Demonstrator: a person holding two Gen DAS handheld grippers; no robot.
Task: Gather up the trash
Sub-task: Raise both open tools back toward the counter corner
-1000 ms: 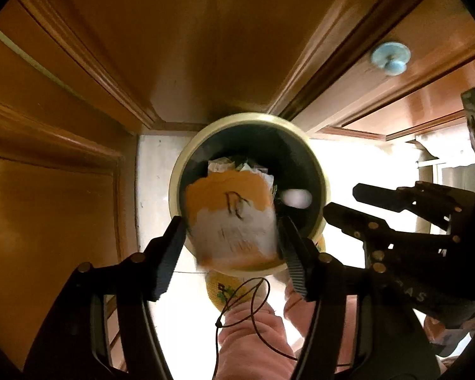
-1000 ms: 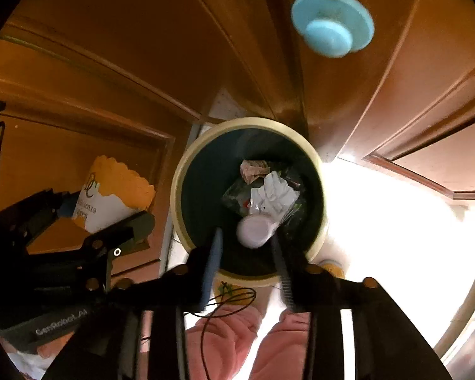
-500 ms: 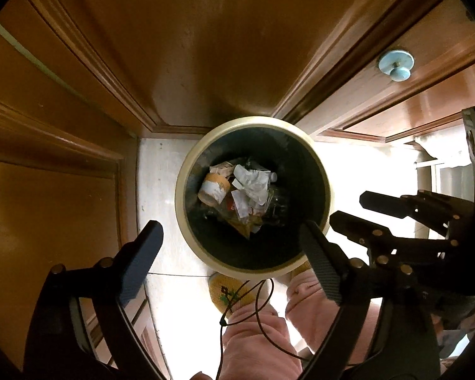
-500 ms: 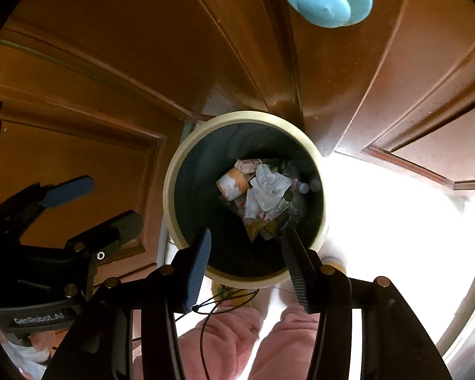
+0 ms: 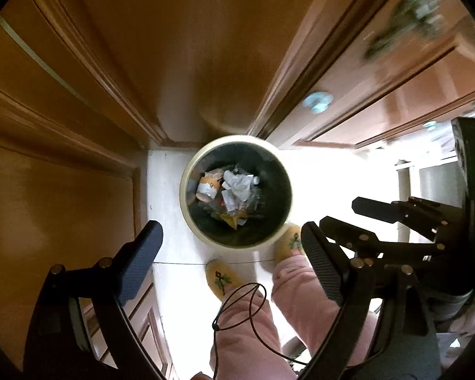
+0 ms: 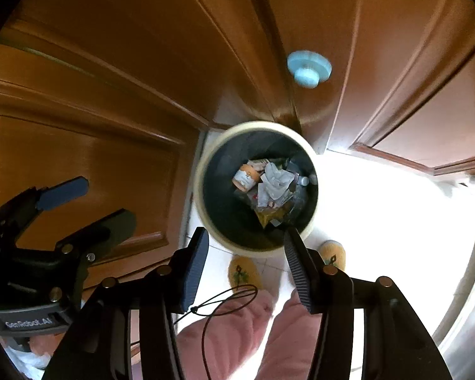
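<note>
Both views look almost straight down at a round trash bin (image 5: 186,186) with a cream rim, standing on a white floor (image 5: 167,247) in a corner of brown wooden doors (image 5: 174,47). The trash lies at the bin's bottom: an orange-and-white paper cup (image 5: 207,186) on its side, crumpled white paper (image 5: 237,185) just beside it, and yellowish scraps (image 6: 269,213) lower down; the rest of the pile is too dark and tangled to make out. Left claw (image 5: 231,261) is spread wide with nothing between its fingers. Right claw (image 6: 245,264) is partly open, its jaws have just been opening, and it holds nothing. Each claw's body is cut off by the frame edge. The bin rim is blurred in the right wrist view. A blue knob (image 6: 308,69) is on a door; it is smeared in the left view. Yellow slippers (image 5: 223,277) and pink trouser legs (image 5: 304,304) are partly hidden by the claws. A thin black cord (image 5: 240,300) loops over the legs. The floor on the right is blown out white
</note>
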